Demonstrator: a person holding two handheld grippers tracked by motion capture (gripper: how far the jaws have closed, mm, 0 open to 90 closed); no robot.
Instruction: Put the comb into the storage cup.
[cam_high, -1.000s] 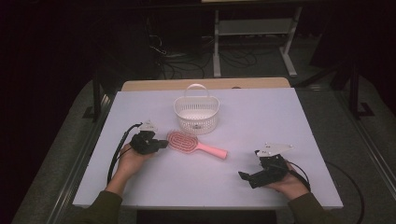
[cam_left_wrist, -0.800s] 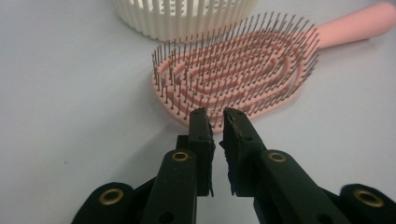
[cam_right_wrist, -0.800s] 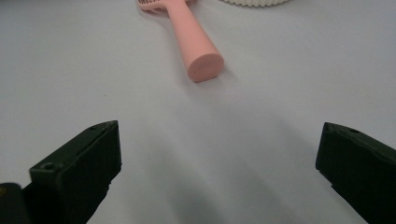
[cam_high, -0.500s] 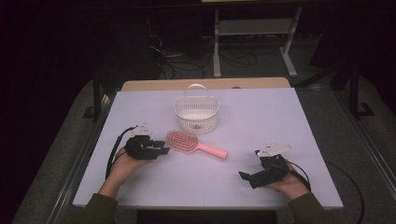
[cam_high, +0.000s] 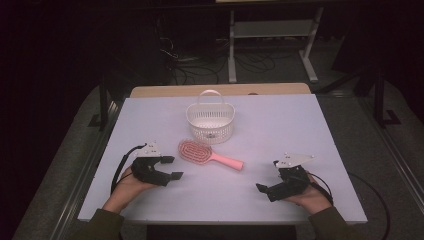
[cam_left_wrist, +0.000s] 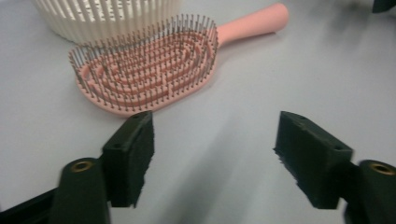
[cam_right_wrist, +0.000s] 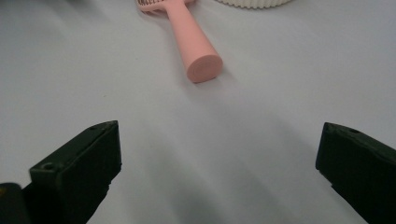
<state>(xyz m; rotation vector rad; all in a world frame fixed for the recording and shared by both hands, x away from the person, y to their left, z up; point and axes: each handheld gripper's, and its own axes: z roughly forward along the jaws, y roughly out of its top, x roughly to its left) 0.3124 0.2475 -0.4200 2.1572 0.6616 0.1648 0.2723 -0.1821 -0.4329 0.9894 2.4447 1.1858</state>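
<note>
A pink hairbrush lies bristles up in the middle of the white table, its handle pointing right. My left gripper sits just left of the brush head, apart from it. Its jaws have just been opening and nothing is between them. In the left gripper view the brush lies beyond the open left gripper. At the near right my right gripper stands open and holds nothing. In the right gripper view the brush handle's end lies ahead of the wide-apart right gripper.
A white slatted basket with a handle stands just behind the brush, also seen as the basket close to the bristles. A wooden edge borders the table's far side. Dark floor with cables and a metal stand lies beyond.
My left gripper has drawn back from the brush head toward the near left, and its jaws have gone from shut to open. The brush and the right gripper have stayed put.
</note>
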